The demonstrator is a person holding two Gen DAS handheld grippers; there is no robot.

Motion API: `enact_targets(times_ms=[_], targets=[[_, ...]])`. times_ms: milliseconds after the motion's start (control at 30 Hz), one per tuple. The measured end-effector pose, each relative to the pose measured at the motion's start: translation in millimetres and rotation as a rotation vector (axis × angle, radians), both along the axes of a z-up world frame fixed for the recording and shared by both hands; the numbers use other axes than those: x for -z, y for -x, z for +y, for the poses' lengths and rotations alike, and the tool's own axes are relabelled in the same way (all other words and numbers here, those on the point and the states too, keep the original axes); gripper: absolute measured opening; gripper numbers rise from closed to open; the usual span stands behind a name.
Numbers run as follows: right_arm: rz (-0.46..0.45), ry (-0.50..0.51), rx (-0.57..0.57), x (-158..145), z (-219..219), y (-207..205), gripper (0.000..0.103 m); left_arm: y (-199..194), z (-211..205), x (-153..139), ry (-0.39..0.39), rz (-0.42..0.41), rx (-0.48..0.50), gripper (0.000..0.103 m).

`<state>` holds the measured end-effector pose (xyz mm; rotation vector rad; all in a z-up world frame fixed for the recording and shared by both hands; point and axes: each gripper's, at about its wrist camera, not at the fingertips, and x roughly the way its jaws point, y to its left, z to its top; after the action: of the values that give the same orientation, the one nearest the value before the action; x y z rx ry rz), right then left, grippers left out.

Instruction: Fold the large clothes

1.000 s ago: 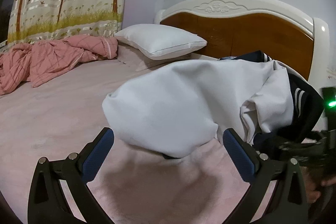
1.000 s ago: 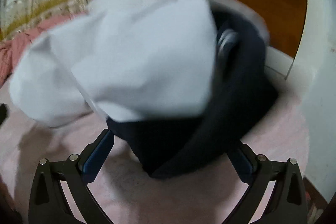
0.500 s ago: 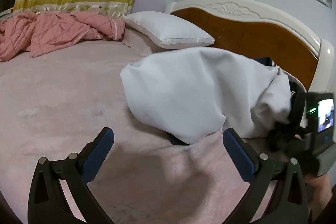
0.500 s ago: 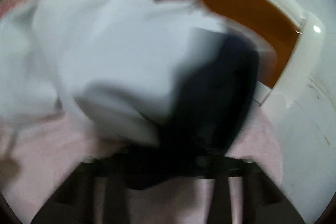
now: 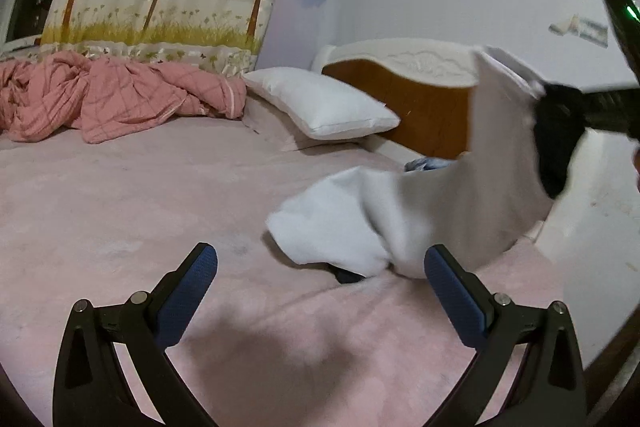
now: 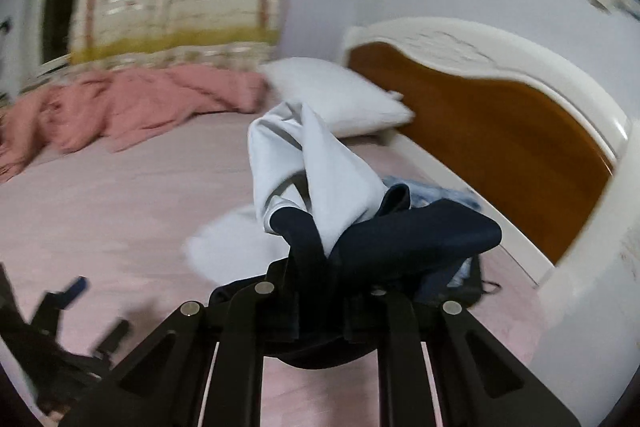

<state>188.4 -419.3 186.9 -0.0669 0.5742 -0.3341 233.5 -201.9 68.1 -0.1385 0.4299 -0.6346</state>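
Ahead of the left gripper point(image 5: 320, 285), whose blue-padded fingers stand wide apart with nothing between them, the white and navy garment point(image 5: 404, 211) lies to the right of centre on the pink bed sheet point(image 5: 120, 211). Its lower white end rests on the sheet just beyond the right finger; from there the cloth rises up and to the right, toward the wooden headboard point(image 5: 424, 107), to a dark bunch held aloft at the frame's right edge. So its long axis runs diagonally from the sheet up to that raised end. A white pillow point(image 5: 324, 105) and a crumpled pink quilt point(image 5: 112, 95) lie farther from the headboard's near corner, well apart from the garment. No container shows

Close before the right wrist camera, the right gripper point(image 6: 320, 291) is clenched on the garment's navy part, which bunches over its fingers while white cloth point(image 6: 308, 163) hangs beyond. Some blue fabric point(image 6: 448, 193) lies on the sheet nearer the headboard point(image 6: 500, 139). My judgement: the free left gripper is nearer the trailing white end and should take it to spread the piece
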Motion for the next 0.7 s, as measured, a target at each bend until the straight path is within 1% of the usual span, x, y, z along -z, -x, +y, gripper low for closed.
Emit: enact_targets(times_ms=[67, 100, 167, 200, 267, 300, 367, 433, 533, 567, 600, 667, 700], targets=[[0.022, 0.019, -0.056, -16, 31, -6, 0.014, 13, 21, -7, 0.016, -0.004, -0.006, 0.103], [0.033, 0.048, -0.103, -27, 60, -12, 0.014, 20, 33, -10, 0.027, -0.006, -0.013, 0.103], [0.051, 0.093, -0.176, -38, 106, -28, 0.014, 31, 60, -15, 0.040, -0.004, -0.049, 0.103], [0.061, 0.095, -0.202, -45, 126, -28, 0.013, 35, 75, -16, 0.045, -0.001, -0.076, 0.103], [0.075, 0.072, -0.249, -58, 170, -36, 0.012, 39, 104, -18, 0.058, 0.015, -0.119, 0.103], [0.075, 0.054, -0.272, -70, 193, -47, 0.011, 40, 123, -19, 0.065, 0.028, -0.146, 0.103], [0.068, 0.008, -0.308, -94, 221, -61, 0.011, 43, 155, -20, 0.076, 0.040, -0.191, 0.103], [0.049, -0.043, -0.352, -116, 241, -70, 0.011, 45, 184, -22, 0.074, 0.044, -0.224, 0.103], [-0.015, -0.075, -0.412, -149, 256, -61, 0.011, 46, 214, -23, 0.069, 0.042, -0.245, 0.103], [-0.024, -0.086, -0.421, -153, 258, -56, 0.011, 45, 220, -22, 0.072, 0.047, -0.258, 0.103], [-0.012, -0.100, -0.431, -152, 259, -55, 0.011, 45, 226, -21, 0.083, 0.057, -0.265, 0.103], [0.070, -0.128, -0.461, -126, 255, -48, 0.011, 45, 236, -18, 0.122, 0.082, -0.240, 0.103], [0.101, -0.140, -0.473, -116, 258, -54, 0.011, 47, 240, -17, 0.135, 0.088, -0.228, 0.103]])
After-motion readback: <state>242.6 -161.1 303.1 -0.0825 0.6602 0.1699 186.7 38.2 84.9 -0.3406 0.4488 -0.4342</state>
